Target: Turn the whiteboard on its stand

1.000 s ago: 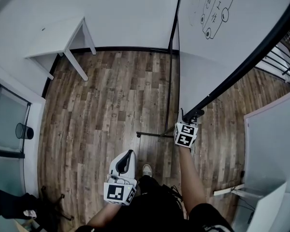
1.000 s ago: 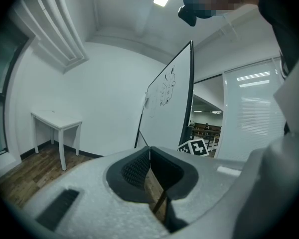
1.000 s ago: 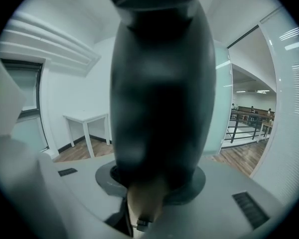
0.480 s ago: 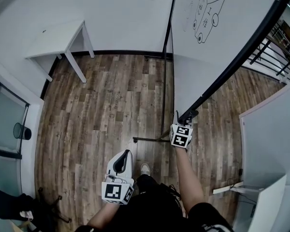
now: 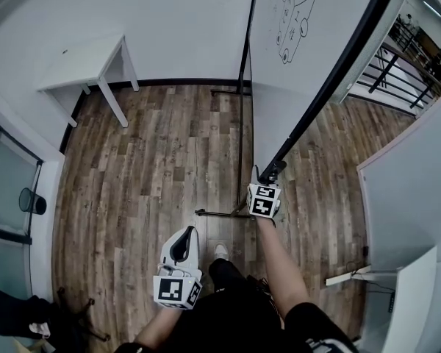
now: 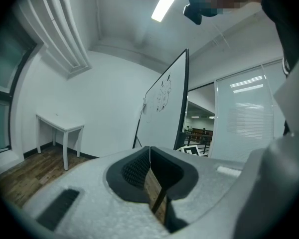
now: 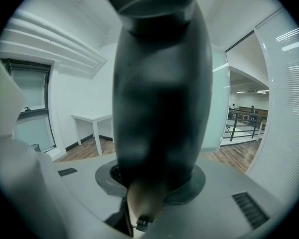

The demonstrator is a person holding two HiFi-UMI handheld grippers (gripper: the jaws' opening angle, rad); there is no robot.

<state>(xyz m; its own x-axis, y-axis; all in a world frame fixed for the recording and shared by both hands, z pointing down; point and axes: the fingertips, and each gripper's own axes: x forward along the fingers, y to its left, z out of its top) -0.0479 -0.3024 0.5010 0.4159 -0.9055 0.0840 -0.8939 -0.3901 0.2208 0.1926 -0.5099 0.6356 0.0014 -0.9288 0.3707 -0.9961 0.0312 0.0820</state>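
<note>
The whiteboard (image 5: 279, 65) stands on a black stand (image 5: 242, 109); its white face carries a drawing (image 5: 290, 9). Its black frame edge (image 5: 331, 79) runs down to my right gripper (image 5: 269, 175), which is shut on the frame's lower corner. In the right gripper view the dark frame bar (image 7: 159, 93) fills the middle and sits between the jaws of the right gripper (image 7: 157, 185). My left gripper (image 5: 185, 237) hangs lower left of the board, shut and holding nothing. From the left gripper (image 6: 149, 158) the whiteboard (image 6: 162, 108) shows ahead, seen nearly edge-on.
A white table (image 5: 88, 61) stands by the back wall on the left. A black bin (image 5: 31, 201) sits by the glass panel at the left. The stand's foot bar (image 5: 217, 213) lies on the wood floor by my feet. A white partition (image 5: 408, 197) is at the right, and railings (image 5: 397, 57) are beyond the board.
The board's near edge has swung left in the head view, and the right gripper moved with it, still clamped. The drawing shifted left. The left gripper drifted slightly left.
</note>
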